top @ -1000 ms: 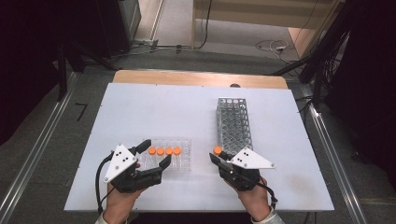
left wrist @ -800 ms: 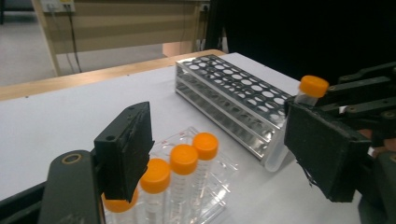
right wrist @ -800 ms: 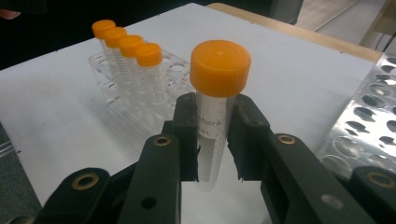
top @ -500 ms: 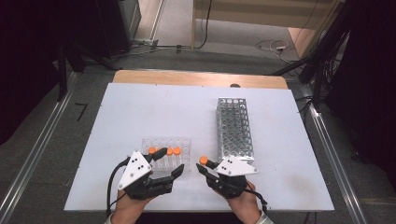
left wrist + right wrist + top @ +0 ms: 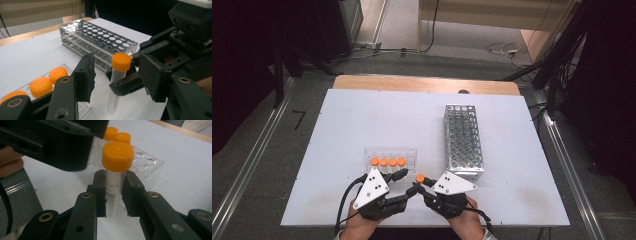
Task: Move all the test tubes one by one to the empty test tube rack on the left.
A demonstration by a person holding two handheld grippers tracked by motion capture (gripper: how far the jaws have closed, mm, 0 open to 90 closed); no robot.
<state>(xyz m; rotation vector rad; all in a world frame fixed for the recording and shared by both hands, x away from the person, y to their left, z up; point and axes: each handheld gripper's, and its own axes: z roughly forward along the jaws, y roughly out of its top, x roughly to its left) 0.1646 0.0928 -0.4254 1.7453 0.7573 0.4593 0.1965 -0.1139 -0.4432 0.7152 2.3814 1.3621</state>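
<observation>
My right gripper is shut on a clear tube just below its orange cap and holds it upright over the table. In the high view this tube's cap sits between the two hands near the front edge. My left gripper faces it, with the tube standing between its jaws. Those jaws have just been closing, and a gap still shows on both sides of the tube. From above, the left gripper meets the right gripper tip to tip.
A clear plastic rack with several orange-capped tubes lies just beyond the left hand. A long metal tube rack stands to the right of it. The white tabletop has a wooden strip along its far edge.
Both hands have drawn together at the table's front edge. The left jaws have narrowed and now stand around the tube held by the right gripper.
</observation>
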